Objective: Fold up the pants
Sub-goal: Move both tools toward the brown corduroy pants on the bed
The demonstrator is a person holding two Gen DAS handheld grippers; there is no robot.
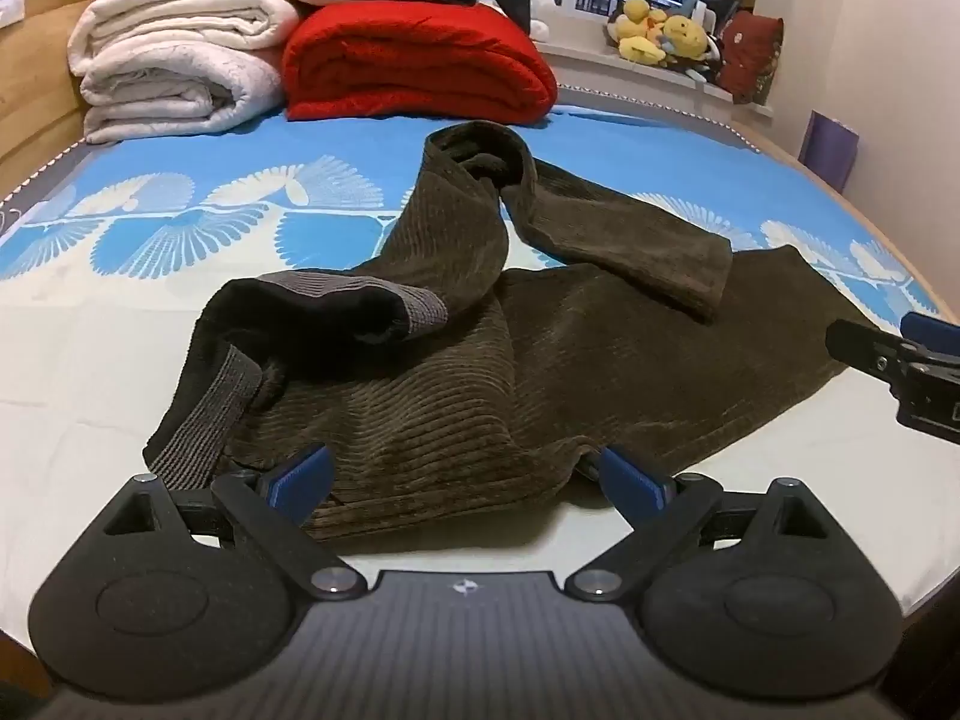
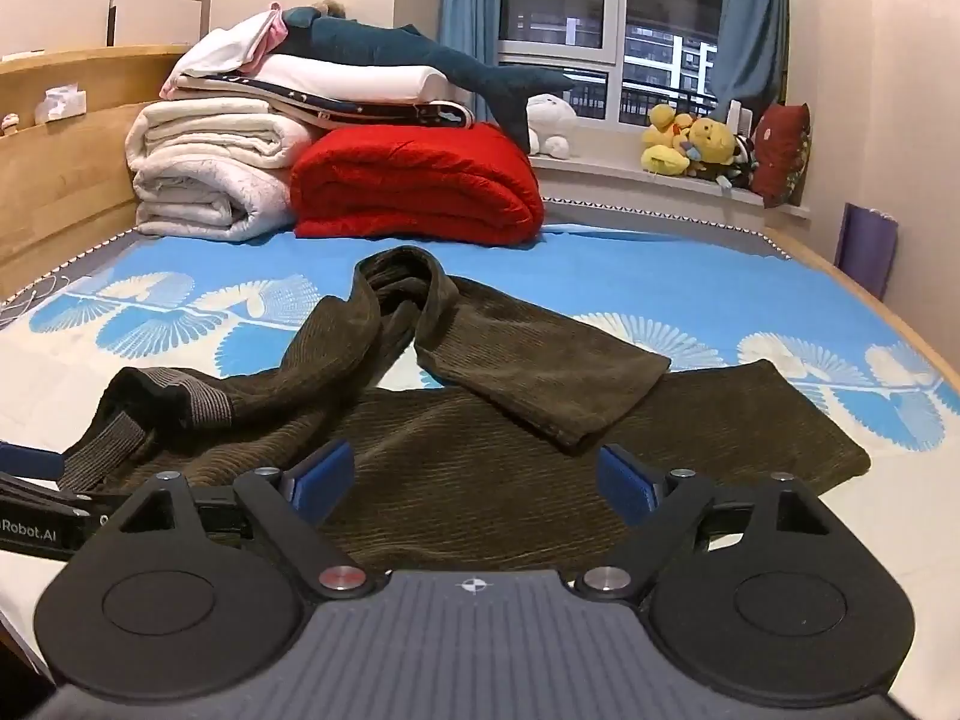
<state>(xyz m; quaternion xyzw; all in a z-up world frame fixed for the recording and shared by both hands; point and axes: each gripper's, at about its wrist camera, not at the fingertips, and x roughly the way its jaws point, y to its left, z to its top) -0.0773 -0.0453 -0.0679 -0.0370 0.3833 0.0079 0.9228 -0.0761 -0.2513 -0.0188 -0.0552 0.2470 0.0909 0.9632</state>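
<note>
Hovering with fingers spread wide and holding nothing, the left gripper (image 1: 465,474) and right gripper (image 2: 474,474) sit at the near edge of the rumpled brown pants (image 1: 432,372). The pants lie on the blue-and-white bed (image 1: 150,228), one leg doubled back, with a red blanket (image 1: 414,60) and white blankets (image 1: 174,60) stacked beyond.

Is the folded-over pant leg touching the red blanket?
Apart. The right wrist view shows a strip of blue sheet between the pant leg and the red blanket.
</note>
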